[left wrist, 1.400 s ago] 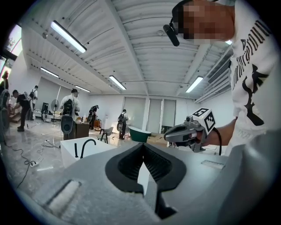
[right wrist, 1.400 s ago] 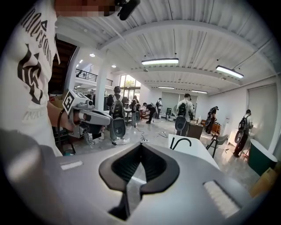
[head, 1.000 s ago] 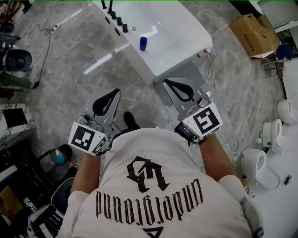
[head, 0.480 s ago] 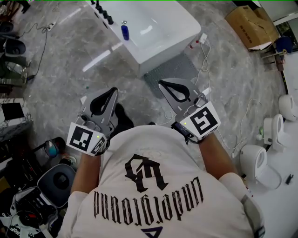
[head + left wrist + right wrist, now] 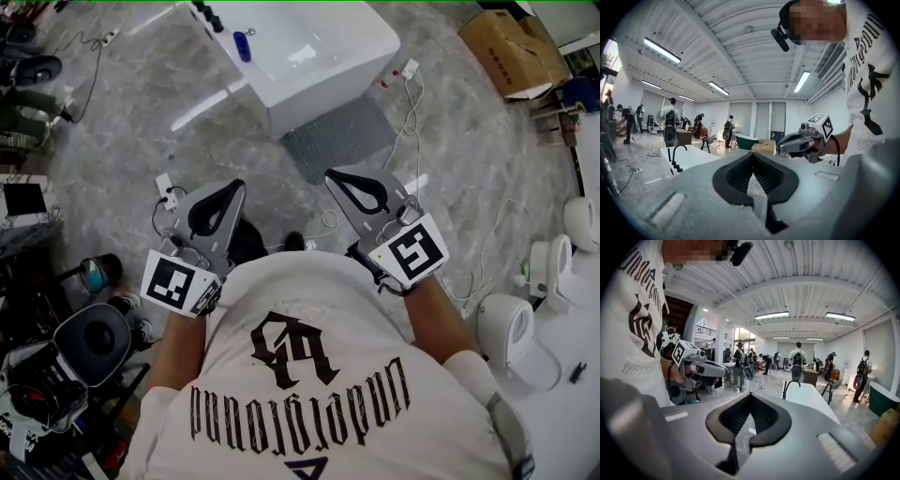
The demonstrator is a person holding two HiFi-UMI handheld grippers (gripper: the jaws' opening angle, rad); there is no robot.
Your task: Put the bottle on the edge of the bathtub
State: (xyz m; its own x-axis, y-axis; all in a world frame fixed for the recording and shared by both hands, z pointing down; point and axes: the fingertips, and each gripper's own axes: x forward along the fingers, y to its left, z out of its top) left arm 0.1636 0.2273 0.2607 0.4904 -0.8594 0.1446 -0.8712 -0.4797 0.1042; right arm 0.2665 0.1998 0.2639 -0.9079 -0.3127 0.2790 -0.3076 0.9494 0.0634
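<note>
A person in a white shirt [image 5: 309, 375] stands on the grey floor [image 5: 122, 159], well apart from the white bathtub [image 5: 328, 52], with a tool in each hand held out side by side towards it. The left tool [image 5: 237, 185] is clenched, its black pads meeting at the tips with nothing between them. The right tool [image 5: 331, 173] is clenched the same way and just as empty. The blue bottle [image 5: 243, 46] lies on the tub's white surface near the black taps [image 5: 211, 14], far from both tools; whether it sits on the rim or down in the basin cannot be made out from here. A grey mat [image 5: 339, 137] lies on the floor against the tub's near end, between the tub and the right tool, with white cables [image 5: 412, 122] trailing past it. A cardboard box [image 5: 511, 52] sits beyond, to the right, and white toilets [image 5: 511, 328] stand on the person's right. Across the hall, other people [image 5: 798, 359] wearing backpacks stand at their own stations.
</note>
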